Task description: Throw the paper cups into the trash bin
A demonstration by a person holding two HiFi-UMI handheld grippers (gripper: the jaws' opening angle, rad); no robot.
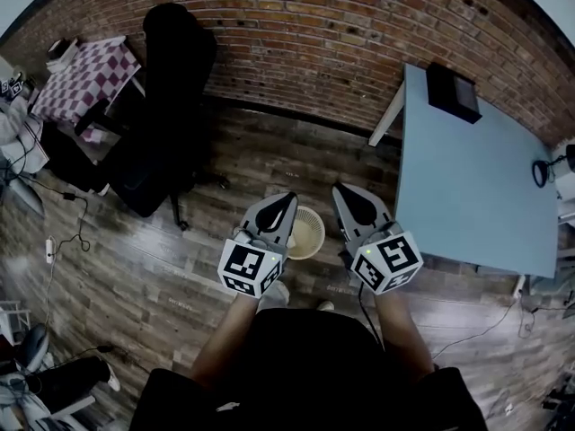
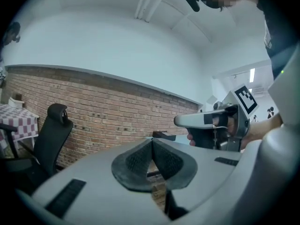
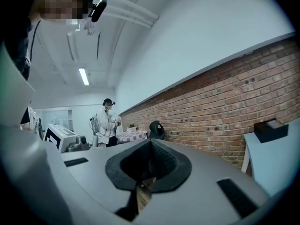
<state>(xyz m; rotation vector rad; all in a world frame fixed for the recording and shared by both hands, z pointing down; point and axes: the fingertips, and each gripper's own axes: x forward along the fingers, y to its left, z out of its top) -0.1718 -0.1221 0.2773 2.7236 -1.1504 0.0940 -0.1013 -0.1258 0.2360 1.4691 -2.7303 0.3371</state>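
Nearest the lens, the left hand-held gripper (image 1: 290,197) and the right hand-held gripper (image 1: 340,188) are held out side by side at roughly level pitch above the wooden floor (image 1: 180,268). In the left gripper view the left hand-held gripper (image 2: 152,141) has its ribbed pads pressed together, with nothing between them. In the right gripper view the right hand-held gripper (image 3: 150,142) likewise has its pads meeting at the tips and carries nothing. The trash bin (image 1: 322,232), a pale round basket, stands on the floor between the two tools and partly under the left one. Its contents cannot be made out. No paper cups appear in any view. The light-blue surface (image 1: 467,178) to the right bears only a black box (image 1: 452,91) at its far corner, so the cups are either already in the bin or out of frame. Assessment of handling: paper cups are judged very light, thin-walled and easily crushed, with a smooth and somewhat slippery coating. The rolled rim is the stiffest part. A modest pinch over the rim, one pad inside and one outside, should hold best. A squeeze across the mid-wall risks collapsing the cup or letting it slip. An office chair (image 1: 171,88) stands well clear by the brick wall (image 1: 359,43).
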